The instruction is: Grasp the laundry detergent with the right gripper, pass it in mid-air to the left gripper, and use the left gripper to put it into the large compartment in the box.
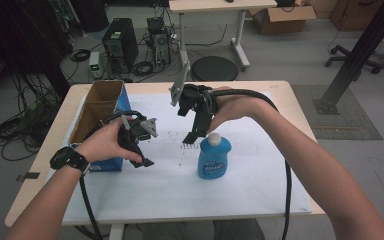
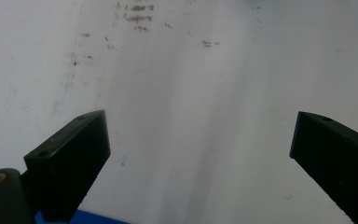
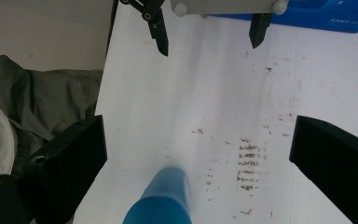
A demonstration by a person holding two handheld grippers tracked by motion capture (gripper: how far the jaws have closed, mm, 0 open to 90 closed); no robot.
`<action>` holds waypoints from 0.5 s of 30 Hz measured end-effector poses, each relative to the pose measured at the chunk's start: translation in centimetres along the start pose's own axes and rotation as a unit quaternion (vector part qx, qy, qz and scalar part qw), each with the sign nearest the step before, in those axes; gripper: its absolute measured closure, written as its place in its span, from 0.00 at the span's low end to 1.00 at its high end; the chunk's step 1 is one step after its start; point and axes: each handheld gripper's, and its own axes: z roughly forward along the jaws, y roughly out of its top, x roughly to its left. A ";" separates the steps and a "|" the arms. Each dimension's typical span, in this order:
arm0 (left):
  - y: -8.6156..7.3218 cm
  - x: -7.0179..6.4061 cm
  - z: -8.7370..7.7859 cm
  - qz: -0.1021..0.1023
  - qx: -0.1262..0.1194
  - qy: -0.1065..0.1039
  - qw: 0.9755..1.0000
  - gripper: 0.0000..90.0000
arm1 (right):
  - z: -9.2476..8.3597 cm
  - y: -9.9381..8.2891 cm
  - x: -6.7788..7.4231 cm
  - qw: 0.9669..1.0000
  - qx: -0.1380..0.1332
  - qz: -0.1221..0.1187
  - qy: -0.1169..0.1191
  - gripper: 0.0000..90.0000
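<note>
Approaching the blue bottle (image 1: 214,158), upright on the white mat (image 1: 250,185).
Right gripper (image 1: 192,139) is held spread and empty just above it; left gripper (image 1: 147,162) likewise empty. Lowering around the bottle is judged next.

Bare sheet (image 1: 260,180) right of the bottle (image 1: 214,157); cardboard box (image 1: 102,107) blocks left.

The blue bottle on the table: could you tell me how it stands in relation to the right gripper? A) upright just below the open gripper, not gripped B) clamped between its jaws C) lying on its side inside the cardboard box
A: the blue bottle stands upright on the table under the right gripper, whose jaws are wide apart and clear of it.
</note>
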 end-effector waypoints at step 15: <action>0.1 0.1 -0.7 -0.003 -0.004 0.007 1.000 0.06 | -3.4 -1.0 0.1 0.998 -0.059 -0.007 -0.023 0.02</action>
